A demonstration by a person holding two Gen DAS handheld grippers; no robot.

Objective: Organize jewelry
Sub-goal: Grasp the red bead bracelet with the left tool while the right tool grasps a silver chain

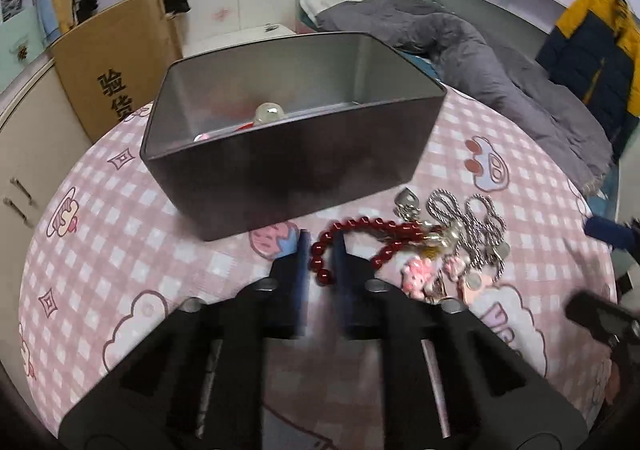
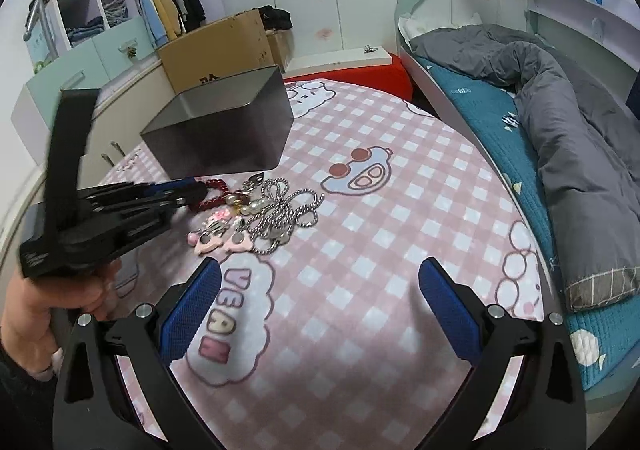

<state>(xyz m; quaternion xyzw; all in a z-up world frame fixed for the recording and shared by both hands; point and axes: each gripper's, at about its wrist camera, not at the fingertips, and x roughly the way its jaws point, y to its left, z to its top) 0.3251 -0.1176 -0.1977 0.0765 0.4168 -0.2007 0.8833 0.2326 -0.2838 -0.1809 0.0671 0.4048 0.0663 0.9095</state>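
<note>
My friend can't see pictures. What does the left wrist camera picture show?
The left claw reaches down with its blue fingers around a loop of the red bead bracelet on a pink checked tablecloth. Beside the bracelet lies a tangle of silver chains and pink charms; behind it stands an open grey metal box holding something pale and round.

We see a pink-and-white checked tablecloth [image 2: 360,178] printed with cartoon clouds and animals. On it we note a dark grey rectangular metal tin [image 1: 292,166] with a pale silver interior, a dark red round-bead bracelet [image 1: 352,242], a silver twisted-rope chain [image 1: 468,218] and pale pink cartoon charms [image 1: 418,276]. We mark blue textured pads [image 2: 448,310] on black frames of both grippers. Beyond, we see a grey quilt [image 2: 560,122] on a teal sheet [image 2: 476,98], and a brown cardboard box [image 1: 116,62] printed in black.
</note>
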